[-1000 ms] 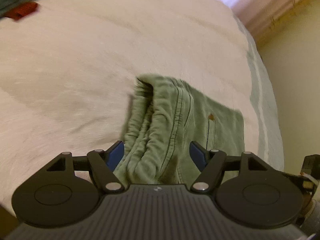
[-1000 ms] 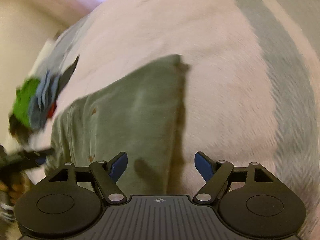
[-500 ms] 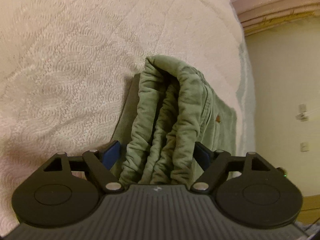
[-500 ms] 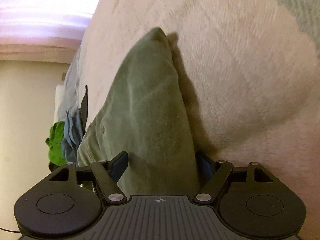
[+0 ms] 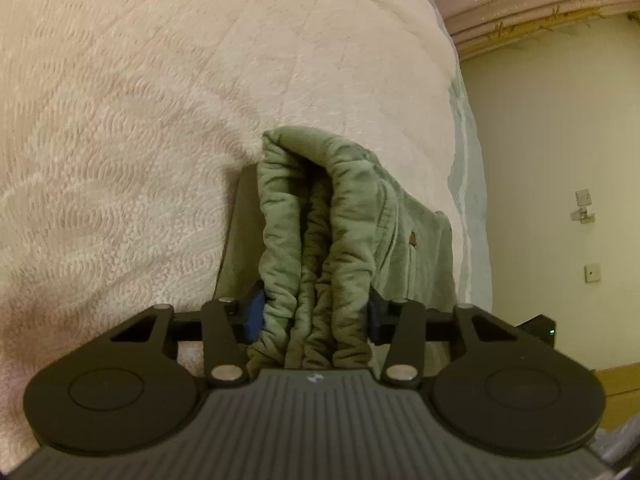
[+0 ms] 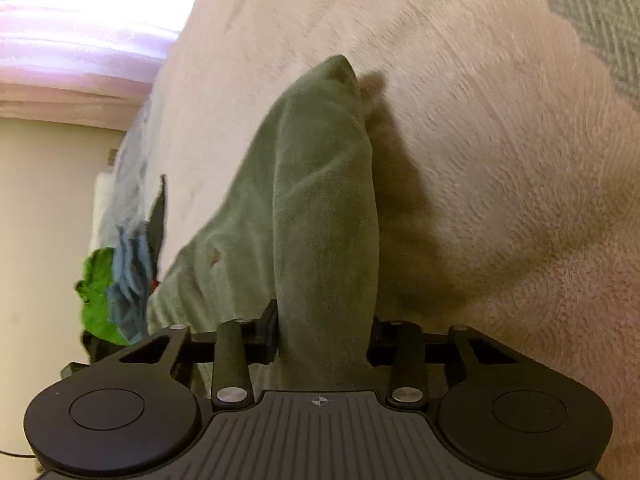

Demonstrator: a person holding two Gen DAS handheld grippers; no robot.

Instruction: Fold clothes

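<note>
As jaws close, green trousers pinched, unlabelled

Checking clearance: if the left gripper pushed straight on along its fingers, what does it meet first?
The bunched green garment, already between the closing left gripper pads; beyond it, probably the cream bedspread.

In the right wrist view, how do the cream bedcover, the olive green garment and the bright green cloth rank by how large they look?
Largest to smallest, as they look:
1. cream bedcover
2. olive green garment, though it is nearest the camera, which enlarges it
3. bright green cloth, partly hidden, farther away
</note>
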